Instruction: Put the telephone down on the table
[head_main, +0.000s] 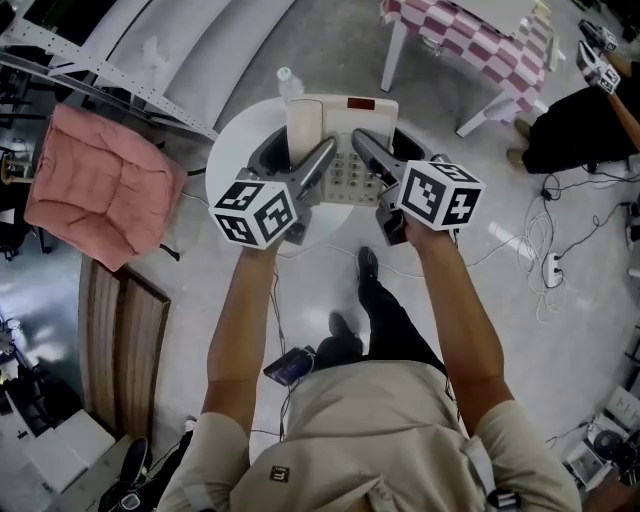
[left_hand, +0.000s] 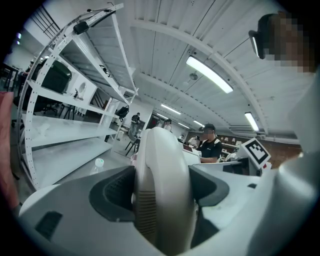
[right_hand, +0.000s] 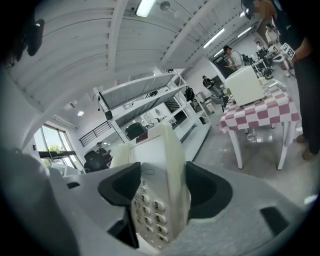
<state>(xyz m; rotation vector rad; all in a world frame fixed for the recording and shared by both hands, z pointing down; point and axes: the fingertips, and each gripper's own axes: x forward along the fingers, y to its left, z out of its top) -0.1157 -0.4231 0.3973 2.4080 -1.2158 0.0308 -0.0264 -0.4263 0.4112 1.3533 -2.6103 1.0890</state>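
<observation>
A cream desk telephone (head_main: 340, 140) with its handset on the left and a keypad on the right is held over the round white table (head_main: 225, 170). My left gripper (head_main: 295, 152) is shut on its handset side, and the handset (left_hand: 162, 195) fills the gap between the jaws of that gripper (left_hand: 161, 190). My right gripper (head_main: 387, 150) is shut on the keypad side, where the numbered keys (right_hand: 150, 210) sit between the jaws of this gripper (right_hand: 162, 192). Both gripper views look upward at the ceiling. I cannot tell if the telephone touches the table.
A plastic bottle (head_main: 288, 82) stands at the table's far edge. A pink cushion (head_main: 100, 185) lies to the left beside metal shelving (head_main: 130, 60). A checked-cloth table (head_main: 470, 40) is at the back right, with a person (head_main: 580, 125) and floor cables (head_main: 545, 250) nearby.
</observation>
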